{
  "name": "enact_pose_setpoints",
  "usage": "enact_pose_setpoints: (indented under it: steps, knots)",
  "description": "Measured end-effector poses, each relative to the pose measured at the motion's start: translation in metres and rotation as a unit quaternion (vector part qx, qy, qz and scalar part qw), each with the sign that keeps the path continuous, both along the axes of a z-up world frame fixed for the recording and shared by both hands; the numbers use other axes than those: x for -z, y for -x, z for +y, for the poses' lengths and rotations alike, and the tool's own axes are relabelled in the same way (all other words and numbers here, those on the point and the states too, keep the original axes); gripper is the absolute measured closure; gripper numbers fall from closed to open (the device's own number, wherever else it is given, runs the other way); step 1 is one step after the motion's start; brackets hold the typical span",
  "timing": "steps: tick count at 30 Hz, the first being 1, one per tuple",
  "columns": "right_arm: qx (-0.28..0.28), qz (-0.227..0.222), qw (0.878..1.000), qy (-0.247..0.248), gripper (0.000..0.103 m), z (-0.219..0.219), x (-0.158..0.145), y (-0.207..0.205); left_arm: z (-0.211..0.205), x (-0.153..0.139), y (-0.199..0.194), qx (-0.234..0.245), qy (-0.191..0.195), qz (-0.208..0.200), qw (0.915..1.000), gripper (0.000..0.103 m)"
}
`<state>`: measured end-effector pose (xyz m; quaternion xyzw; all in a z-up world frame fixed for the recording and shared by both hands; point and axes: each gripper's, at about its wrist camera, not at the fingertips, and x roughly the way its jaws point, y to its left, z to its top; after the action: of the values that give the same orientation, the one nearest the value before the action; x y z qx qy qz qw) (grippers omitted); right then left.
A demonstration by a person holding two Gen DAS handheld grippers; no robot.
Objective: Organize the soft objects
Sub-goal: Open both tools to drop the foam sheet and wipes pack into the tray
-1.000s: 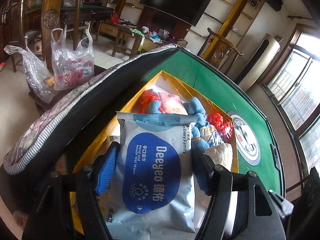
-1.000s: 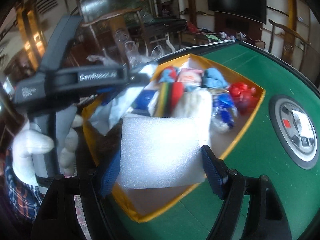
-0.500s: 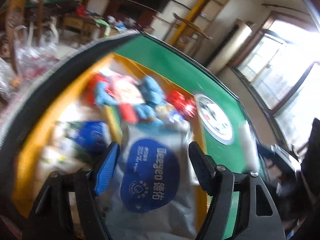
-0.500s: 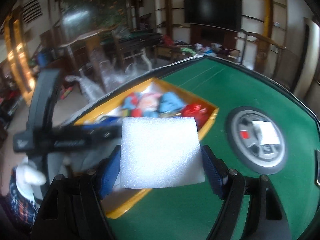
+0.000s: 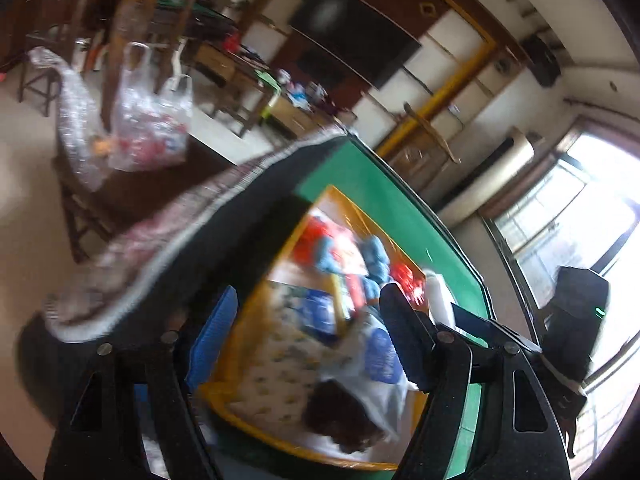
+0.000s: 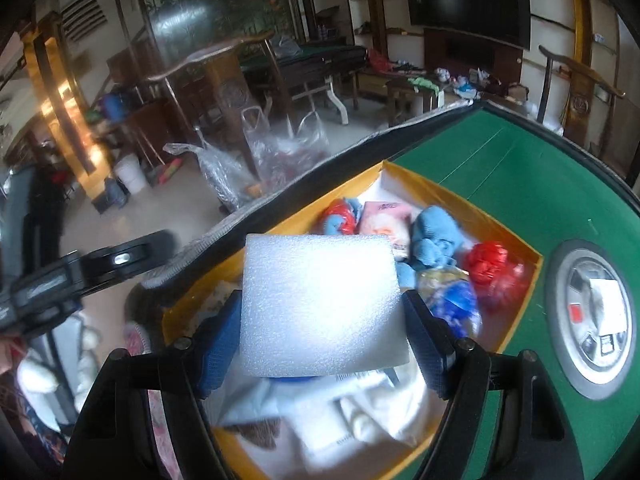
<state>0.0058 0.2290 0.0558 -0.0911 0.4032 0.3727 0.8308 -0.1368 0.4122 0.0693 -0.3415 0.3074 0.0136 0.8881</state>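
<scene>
A yellow box (image 6: 460, 196) on the green table holds several soft things: blue cloths (image 6: 434, 240), a pink pack (image 6: 386, 216), red bundles (image 6: 494, 268). My right gripper (image 6: 322, 320) is shut on a white foam block (image 6: 320, 304), held above the box's near half. My left gripper (image 5: 308, 300) hangs over the box's left side, its jaws opening with nothing between them. The blue-and-white wet wipes pack (image 5: 380, 356) lies in the box beneath it, partly behind one finger. In the right wrist view the left gripper (image 6: 60, 280) shows at far left, in a white-gloved hand (image 6: 36, 376).
A round grey hub (image 6: 592, 316) sits in the green table (image 6: 500, 168) to the right of the box. The table's padded dark edge (image 5: 200, 220) runs along the box's left. Clear plastic bags (image 6: 280, 148) rest on wooden furniture beyond that edge.
The left gripper let go of the wet wipes pack, which now lies in the box, and drew back to the left with wider jaws. The right gripper kept hold of the foam block.
</scene>
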Motion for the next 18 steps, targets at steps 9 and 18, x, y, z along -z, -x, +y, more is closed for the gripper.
enact_pose_setpoints:
  steps: [9,18]
  knots:
    - [0.064,0.036,0.995,0.063,0.030,0.035,0.020,-0.082,0.021,0.016,0.013,-0.005,0.015,-0.008,0.9998,0.029]
    - [0.093,0.068,0.989,0.094,0.029,0.063,0.038,-0.129,0.018,0.021,0.007,0.009,0.001,0.002,1.0000,0.029]
